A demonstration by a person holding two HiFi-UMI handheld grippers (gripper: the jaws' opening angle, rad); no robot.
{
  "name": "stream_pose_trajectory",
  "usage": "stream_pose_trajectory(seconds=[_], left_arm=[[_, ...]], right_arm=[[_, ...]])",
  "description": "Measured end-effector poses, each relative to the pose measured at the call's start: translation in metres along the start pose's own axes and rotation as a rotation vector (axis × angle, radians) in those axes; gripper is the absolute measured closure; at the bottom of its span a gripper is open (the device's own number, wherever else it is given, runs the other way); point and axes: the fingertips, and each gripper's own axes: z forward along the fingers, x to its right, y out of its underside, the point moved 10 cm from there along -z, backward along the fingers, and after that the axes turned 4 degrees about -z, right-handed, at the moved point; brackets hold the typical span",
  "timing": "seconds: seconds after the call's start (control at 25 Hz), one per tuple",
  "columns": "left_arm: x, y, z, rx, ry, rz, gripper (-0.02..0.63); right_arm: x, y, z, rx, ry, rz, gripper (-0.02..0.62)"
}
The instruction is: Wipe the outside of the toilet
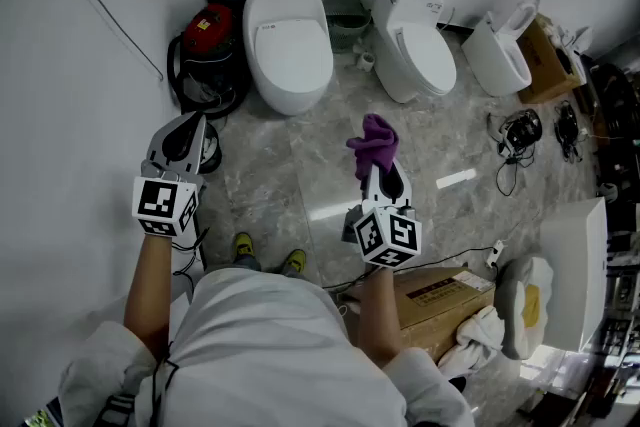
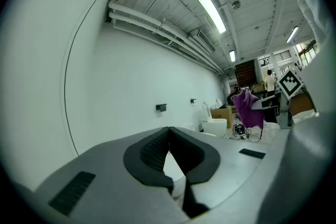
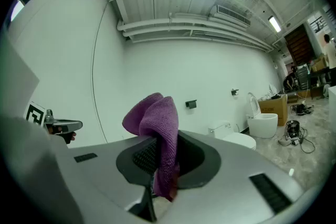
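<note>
a white top point(image 1: 260, 345) and two bare forearms are seen nearest, at the bottom of the head view, with a pair of yellow-green shoes point(image 1: 268, 255) planted on the grey marbled floor point(image 1: 290, 165) just beyond. the left gripper point(image 1: 192, 121) is held up close to the white wall point(image 1: 70, 65), and its jaws are pressed together and empty. the right gripper point(image 3: 163, 138) is held further forward over the floor. its jaws are clamped on a purple cloth point(image 1: 373, 141), which is bunched above the pads and hangs down between them.

three white toilets are lined up along the far wall, counted here from the head view's left. the first toilet point(image 1: 288, 40) is broad, with its lid shut. the second toilet point(image 1: 412, 47) is narrower, also shut, and carries a tank behind. the third toilet point(image 1: 498, 53) is turned at an angle, with its lid raised. the cloth is held well short of all three, roughly in line with the gap between the first and second toilets. which toilet is meant for wiping cannot be told.

a red-and-black machine point(image 1: 210, 30) ringed by a black hose is set just beside the first toilet, against the wall. a cardboard box point(image 1: 445, 300) is placed by the right forearm, and black cables point(image 1: 520, 130) are strewn on the floor near the third toilet.
</note>
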Motion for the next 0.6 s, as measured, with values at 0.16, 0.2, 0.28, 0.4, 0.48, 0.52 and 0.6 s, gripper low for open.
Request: stream_pose_trajectory(seconds=[0.16, 0.2, 0.28, 0.4, 0.48, 0.52, 0.6], left_arm=[[-0.013, 0.006, -0.003, -0.009, -0.003, -0.006, 0.589], [-0.015, 0.007, -0.003, -0.008, -0.003, -0.007, 0.589], [-0.019, 0.008, -0.003, -0.007, -0.003, -0.008, 0.589], [-0.028, 0.01, -0.002, -0.012, 0.0, -0.01, 0.589], [-0.037, 0.012, 0.001, -0.018, 0.003, -0.009, 0.589], [-0.042, 0.014, 0.002, -0.021, 0.006, -0.012, 0.589], [-0.052, 0.019, 0.002, -0.027, 0.012, -0.023, 0.589]], right_arm=[[-0.012, 0.003, 0.006, -0.003, 0.0, -0.001, 0.532], [-0.014, 0.003, 0.007, -0.004, 0.001, -0.002, 0.532], [-0.018, 0.004, 0.01, 0.0, 0.003, -0.002, 0.532], [-0.027, 0.002, 0.013, 0.036, -0.024, 0.028, 0.531], [-0.035, 0.0, 0.018, 0.054, -0.042, 0.05, 0.529], [-0.039, -0.001, 0.021, 0.054, -0.042, 0.048, 0.529], [-0.049, 0.0, 0.025, 0.046, -0.033, 0.038, 0.529]])
